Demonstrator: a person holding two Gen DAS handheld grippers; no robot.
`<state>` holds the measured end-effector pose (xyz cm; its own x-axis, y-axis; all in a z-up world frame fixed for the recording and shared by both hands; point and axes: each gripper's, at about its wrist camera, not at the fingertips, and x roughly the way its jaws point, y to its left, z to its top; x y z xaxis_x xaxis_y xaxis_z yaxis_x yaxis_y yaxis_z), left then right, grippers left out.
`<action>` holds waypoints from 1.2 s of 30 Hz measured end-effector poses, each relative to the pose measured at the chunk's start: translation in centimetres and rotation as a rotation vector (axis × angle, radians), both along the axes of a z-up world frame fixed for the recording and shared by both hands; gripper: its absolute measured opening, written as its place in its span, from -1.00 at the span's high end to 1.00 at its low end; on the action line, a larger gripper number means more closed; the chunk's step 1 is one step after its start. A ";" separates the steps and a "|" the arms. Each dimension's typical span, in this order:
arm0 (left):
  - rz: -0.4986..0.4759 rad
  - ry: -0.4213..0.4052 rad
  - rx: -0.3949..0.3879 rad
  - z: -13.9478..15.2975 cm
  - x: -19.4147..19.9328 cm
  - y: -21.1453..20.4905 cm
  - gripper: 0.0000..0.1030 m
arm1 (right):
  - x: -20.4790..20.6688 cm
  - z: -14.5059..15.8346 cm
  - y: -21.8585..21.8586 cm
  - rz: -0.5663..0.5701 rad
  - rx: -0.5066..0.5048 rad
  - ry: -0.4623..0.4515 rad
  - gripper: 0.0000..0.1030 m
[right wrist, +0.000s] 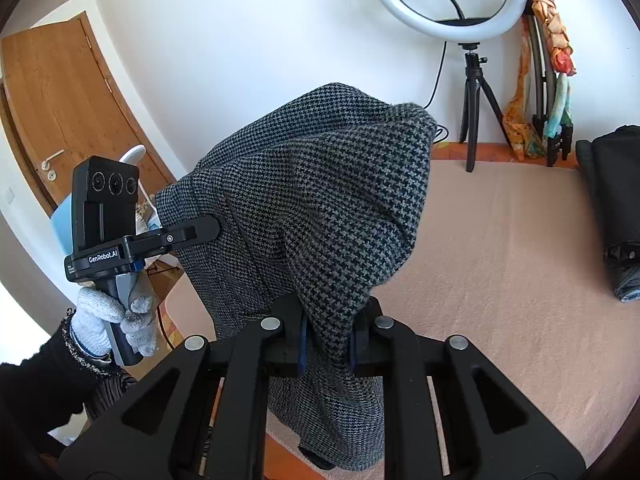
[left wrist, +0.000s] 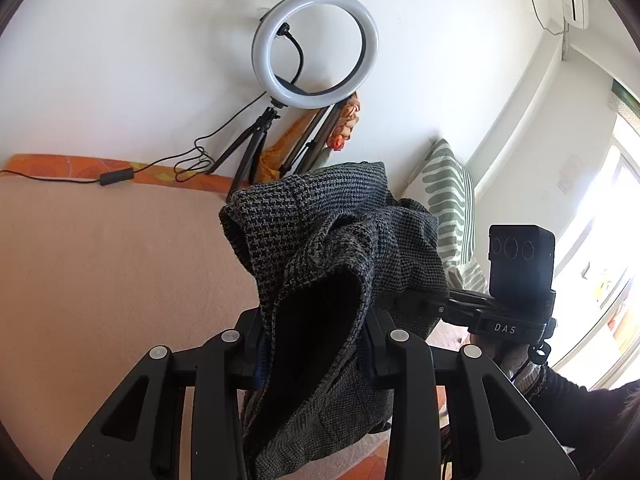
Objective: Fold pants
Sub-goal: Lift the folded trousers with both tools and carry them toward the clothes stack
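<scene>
Dark houndstooth pants [left wrist: 340,232] hang bunched in the air above a pink bed cover [left wrist: 120,260]. My left gripper [left wrist: 312,344] is shut on a thick fold of the cloth, its pads pressing on both sides. In the left wrist view my right gripper [left wrist: 424,304] reaches into the fabric from the right, held by a person's hand. In the right wrist view the pants [right wrist: 320,180] drape over and down between the fingers of my right gripper [right wrist: 326,344], which is shut on a narrow fold. My left gripper [right wrist: 200,228] grips the cloth's left side, held by a gloved hand [right wrist: 108,316].
A ring light on a tripod [left wrist: 315,48] stands at the far edge of the bed against the white wall. A striped pillow [left wrist: 448,200] leans at the right. Dark folded clothes [right wrist: 612,208] lie on the bed cover [right wrist: 500,240]. A wooden door [right wrist: 60,100] is at the left.
</scene>
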<state>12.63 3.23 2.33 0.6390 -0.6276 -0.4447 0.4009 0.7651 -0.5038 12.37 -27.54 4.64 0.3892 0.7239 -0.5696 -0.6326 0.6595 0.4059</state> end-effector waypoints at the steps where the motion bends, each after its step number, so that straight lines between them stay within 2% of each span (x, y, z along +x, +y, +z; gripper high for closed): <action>1: -0.010 -0.007 0.003 0.2 0.2 -0.7 0.37 | 0.2 0.2 -0.6 -0.014 0.004 -0.002 0.71; 13: -0.148 -0.091 0.028 3.0 3.6 -11.0 0.38 | 2.7 5.2 -10.4 -0.160 -0.043 -0.096 0.71; 17: -0.193 -0.123 0.058 3.9 4.6 -14.8 0.39 | 3.2 6.4 -13.9 -0.211 -0.058 -0.114 0.71; 25: -0.257 -0.138 0.046 4.9 7.8 -20.8 0.39 | 4.5 8.5 -19.7 -0.308 -0.104 -0.157 0.71; 31: -0.300 -0.171 0.062 6.3 10.8 -25.4 0.39 | 7.0 10.1 -23.8 -0.368 -0.142 -0.189 0.71; 36: -0.320 -0.181 0.041 6.8 13.7 -28.4 0.39 | 10.0 11.4 -26.7 -0.399 -0.175 -0.208 0.71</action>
